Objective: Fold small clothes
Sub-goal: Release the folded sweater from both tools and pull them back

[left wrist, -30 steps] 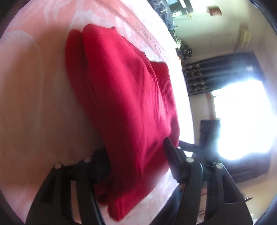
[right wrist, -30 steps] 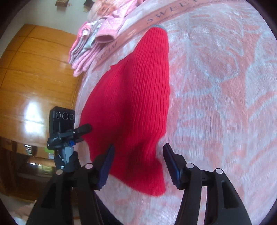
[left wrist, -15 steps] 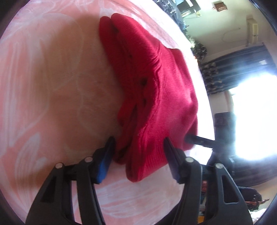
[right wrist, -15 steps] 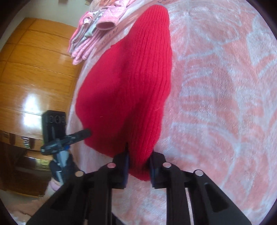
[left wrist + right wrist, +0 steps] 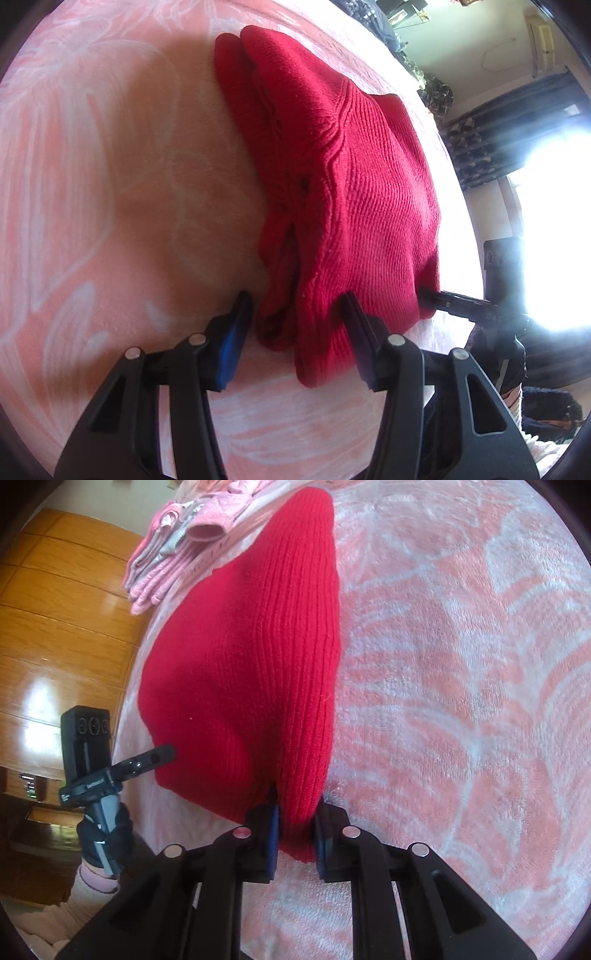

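Across the centre of both wrist views, a red knitted garment (image 5: 354,192) is spread on a bed covered by a pink leaf-patterned blanket (image 5: 110,184). It is already doubled over, with layered edges showing along its left side in the left wrist view. The knit looks soft, thick and light, so it can be expected to sag and bunch rather than hold a crease, and its ribbed surface should give good purchase. The right hand-held gripper (image 5: 295,829), at the lower middle of its frame, is clenched on a corner of the garment. The left hand-held gripper (image 5: 295,321) is parted, its fingers straddling the near corner without pinching it. All layers at that corner are best taken together, close to the edge. A pile of pink clothes (image 5: 173,550) is seen at the upper left of the right wrist view.
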`<state>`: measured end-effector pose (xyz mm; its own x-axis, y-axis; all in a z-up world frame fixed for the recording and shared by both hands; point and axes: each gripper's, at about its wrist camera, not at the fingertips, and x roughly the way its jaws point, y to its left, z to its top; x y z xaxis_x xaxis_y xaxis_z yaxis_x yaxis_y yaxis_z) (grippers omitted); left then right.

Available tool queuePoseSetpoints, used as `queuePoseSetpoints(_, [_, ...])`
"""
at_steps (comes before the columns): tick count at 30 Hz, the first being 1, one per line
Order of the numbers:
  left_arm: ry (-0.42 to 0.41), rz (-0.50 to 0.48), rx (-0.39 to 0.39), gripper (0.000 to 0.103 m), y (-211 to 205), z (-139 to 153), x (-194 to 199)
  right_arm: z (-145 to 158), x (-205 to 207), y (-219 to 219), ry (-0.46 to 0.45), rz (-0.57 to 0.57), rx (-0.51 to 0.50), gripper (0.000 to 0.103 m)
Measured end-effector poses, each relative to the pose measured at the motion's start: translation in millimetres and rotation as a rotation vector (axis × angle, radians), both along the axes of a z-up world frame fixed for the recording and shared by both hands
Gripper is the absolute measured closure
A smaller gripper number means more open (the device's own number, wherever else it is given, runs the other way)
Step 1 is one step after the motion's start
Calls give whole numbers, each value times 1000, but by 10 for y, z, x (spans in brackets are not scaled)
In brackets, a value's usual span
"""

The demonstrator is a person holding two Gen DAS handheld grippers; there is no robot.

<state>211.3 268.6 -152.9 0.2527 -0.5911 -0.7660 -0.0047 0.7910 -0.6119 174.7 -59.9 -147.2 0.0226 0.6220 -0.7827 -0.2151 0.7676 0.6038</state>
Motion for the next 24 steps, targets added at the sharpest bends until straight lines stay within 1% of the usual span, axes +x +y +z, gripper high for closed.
queuePoseSetpoints(1, [-3,2,0,52,9,-5,-87,-9,-14,0,-9,-8,-1,88])
queuePoseSetpoints(4, [-17,5,2,52,-10,-5,-89,-36,-67,-23,-39,-38,-4,87])
queuePoseSetpoints(7, [-38,15,-9,48,-58,-5,-172,-75,-121,-92,-48,-85,27,86])
queuePoseSetpoints(9, [-47,21,-12,42,-41,25,-234,-76,-163,-131,-57,-114,50,84])
queuePoseSetpoints(10, [-46,31,-5,41,-47,45,-258,-57,-186,-156,-62,-130,52,80])
queuePoseSetpoints(11, [-43,42,4,38,-46,62,-284,-30,-220,-203,-68,-148,50,68])
queuePoseSetpoints(12, [-42,51,9,33,-66,84,-305,21,-260,-223,-78,-167,39,61])
queuePoseSetpoints(14, [-59,70,36,29,-101,174,-420,188,-366,-223,-148,-216,-20,28])
queuePoseSetpoints(15, [-64,75,54,28,-109,195,-476,254,-430,-246,-187,-233,-67,24])
queuePoseSetpoints(16, [-67,79,69,27,-119,223,-532,325,-508,-252,-228,-245,-135,21])
queuePoseSetpoints(17, [-68,85,86,25,-126,244,-586,355,-554,-264,-247,-250,-171,21])
queuePoseSetpoints(18, [-69,94,105,24,-128,266,-637,373,-588,-283,-253,-256,-188,21])
queuePoseSetpoints(21, [-69,118,148,20,-121,348,-772,404,-709,-359,-249,-274,-189,21])
queuePoseSetpoints(22, [-71,128,167,20,-142,381,-826,420,-752,-373,-254,-281,-207,20])
queuePoseSetpoints(24, [-79,142,205,14,-147,456,-899,460,-819,-378,-276,-288,-259,18])
